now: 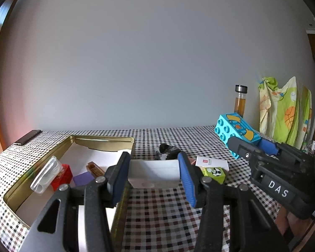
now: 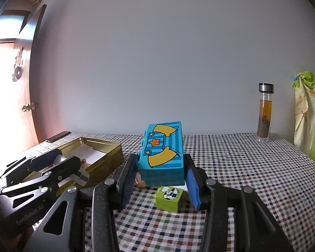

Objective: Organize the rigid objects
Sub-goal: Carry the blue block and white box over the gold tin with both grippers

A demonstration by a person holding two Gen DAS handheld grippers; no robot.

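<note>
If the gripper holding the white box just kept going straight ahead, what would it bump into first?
Probably the dark object lying on the checked tablecloth just past the white box in the left gripper. The gold tin sits slightly to its left, so it may brush that rim; depth is hard to judge.

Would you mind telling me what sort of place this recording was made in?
Probably a room in a home: a checked tablecloth on a table against a plain wall, a wooden door, and a glass tea bottle.
</note>
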